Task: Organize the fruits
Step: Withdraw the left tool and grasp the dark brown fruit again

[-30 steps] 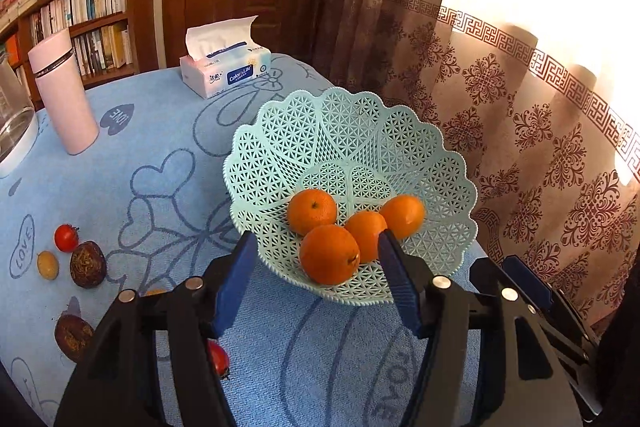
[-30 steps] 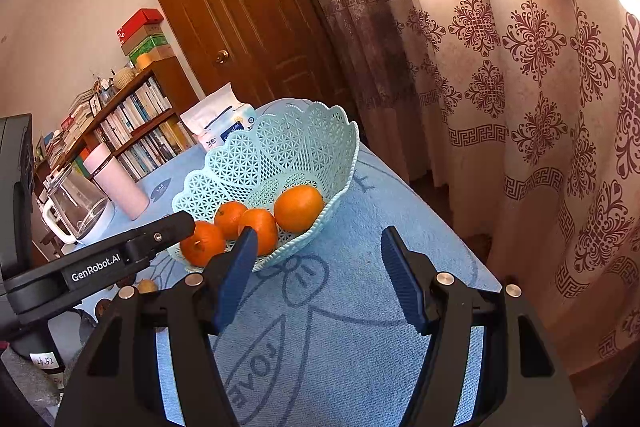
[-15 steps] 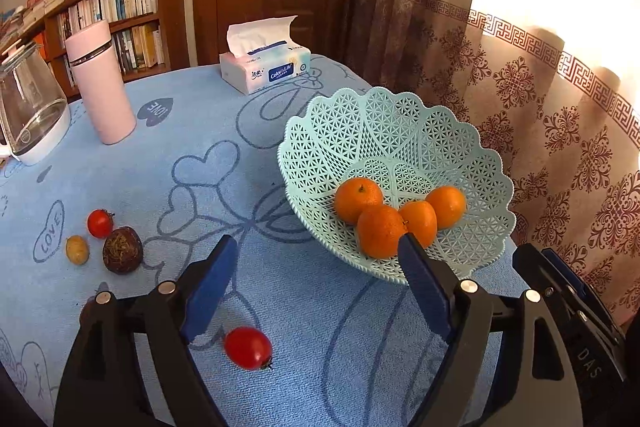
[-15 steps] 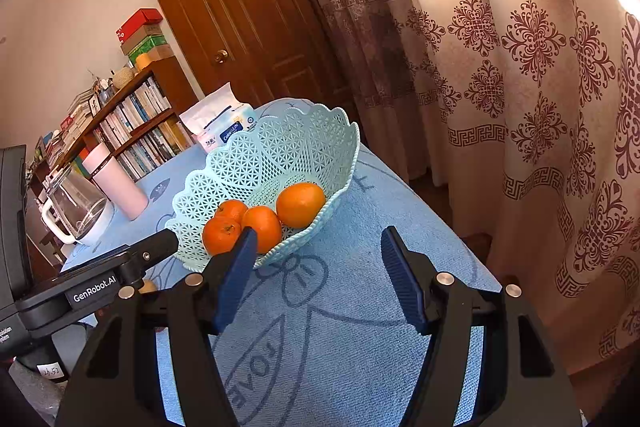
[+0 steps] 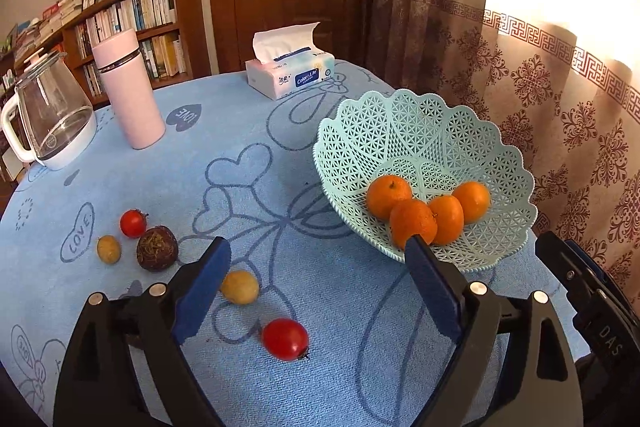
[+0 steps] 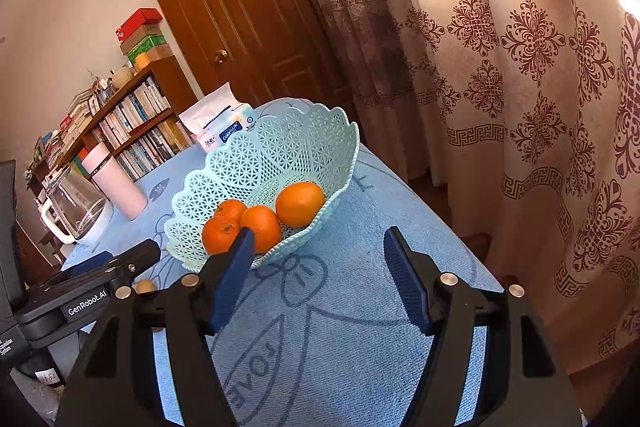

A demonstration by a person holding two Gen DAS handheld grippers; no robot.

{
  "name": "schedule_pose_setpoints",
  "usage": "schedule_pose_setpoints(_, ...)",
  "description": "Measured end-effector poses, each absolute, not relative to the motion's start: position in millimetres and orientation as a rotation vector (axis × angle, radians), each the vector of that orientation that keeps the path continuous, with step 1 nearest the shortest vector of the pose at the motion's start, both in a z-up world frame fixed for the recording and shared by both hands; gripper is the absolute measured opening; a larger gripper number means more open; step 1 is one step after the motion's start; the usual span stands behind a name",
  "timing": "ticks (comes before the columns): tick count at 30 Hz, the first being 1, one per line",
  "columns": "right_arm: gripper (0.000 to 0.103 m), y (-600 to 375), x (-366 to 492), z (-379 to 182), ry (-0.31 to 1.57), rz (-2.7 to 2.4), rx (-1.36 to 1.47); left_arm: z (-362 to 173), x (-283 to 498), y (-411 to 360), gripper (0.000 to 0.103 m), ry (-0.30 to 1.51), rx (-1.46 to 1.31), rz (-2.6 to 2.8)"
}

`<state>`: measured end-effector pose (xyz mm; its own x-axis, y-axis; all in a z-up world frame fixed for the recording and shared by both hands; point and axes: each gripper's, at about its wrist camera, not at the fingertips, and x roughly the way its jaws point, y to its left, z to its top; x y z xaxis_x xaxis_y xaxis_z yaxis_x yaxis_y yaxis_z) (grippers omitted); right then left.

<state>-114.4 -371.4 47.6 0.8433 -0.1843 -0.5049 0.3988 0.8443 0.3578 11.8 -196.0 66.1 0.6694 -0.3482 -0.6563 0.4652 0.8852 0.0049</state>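
Note:
A mint lattice basket holds several oranges on the blue tablecloth; it also shows in the right wrist view. Loose fruit lies left of it: a red tomato, a yellow fruit, a dark passion fruit, a small yellow fruit and another tomato. My left gripper is open and empty, above the cloth near the front tomato. My right gripper is open and empty, in front of the basket.
A pink flask, a glass kettle and a tissue box stand at the back of the table. A bookshelf, a door and curtains lie beyond. The table edge runs close to the basket on the right.
My left gripper has pulled back and up from the basket, bringing the loose fruit on the left into view. The right gripper has stayed still.

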Motion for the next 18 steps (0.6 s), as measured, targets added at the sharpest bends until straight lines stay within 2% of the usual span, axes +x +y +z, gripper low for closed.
schedule_pose_setpoints(18, 0.069, -371.0, -114.3, 47.0, 0.476, -0.320, 0.473, 66.9, 8.4, -156.7, 0.088, 0.703, 0.148, -0.386)
